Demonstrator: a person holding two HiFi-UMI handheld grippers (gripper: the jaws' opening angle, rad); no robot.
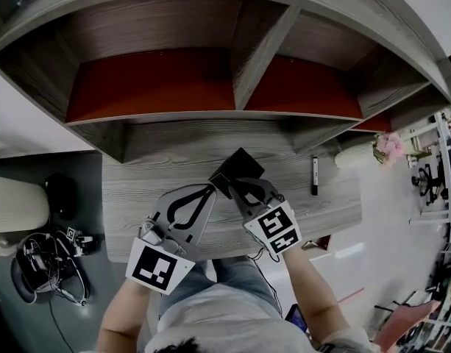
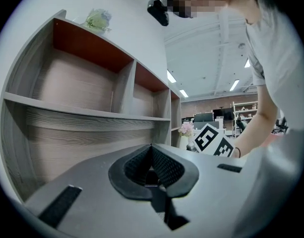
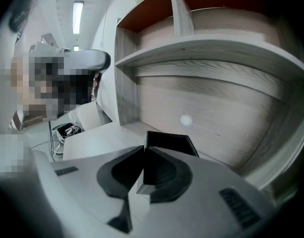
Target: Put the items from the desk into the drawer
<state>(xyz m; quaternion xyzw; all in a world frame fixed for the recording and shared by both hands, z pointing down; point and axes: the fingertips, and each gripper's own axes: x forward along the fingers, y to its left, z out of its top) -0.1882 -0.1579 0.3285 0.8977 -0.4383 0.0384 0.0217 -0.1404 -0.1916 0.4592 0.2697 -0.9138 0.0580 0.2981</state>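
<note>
A flat black box (image 1: 240,166) lies at the middle of the grey wooden desk (image 1: 137,197), under the shelf unit. My right gripper (image 1: 236,187) is shut on its near edge. In the right gripper view the black box (image 3: 169,143) sticks out past the closed right gripper (image 3: 144,150). My left gripper (image 1: 212,186) sits just left of the box's corner, tips together. The left gripper (image 2: 152,148) shows nothing beyond its pads. A black pen (image 1: 314,176) lies on the desk to the right.
The shelf unit (image 1: 232,109) with red-backed compartments overhangs the desk's back. A white vase (image 1: 357,155) with pink flowers (image 1: 391,147) stands at the desk's right end. A pile of cables (image 1: 45,259) lies on the floor at the left. No drawer is in view.
</note>
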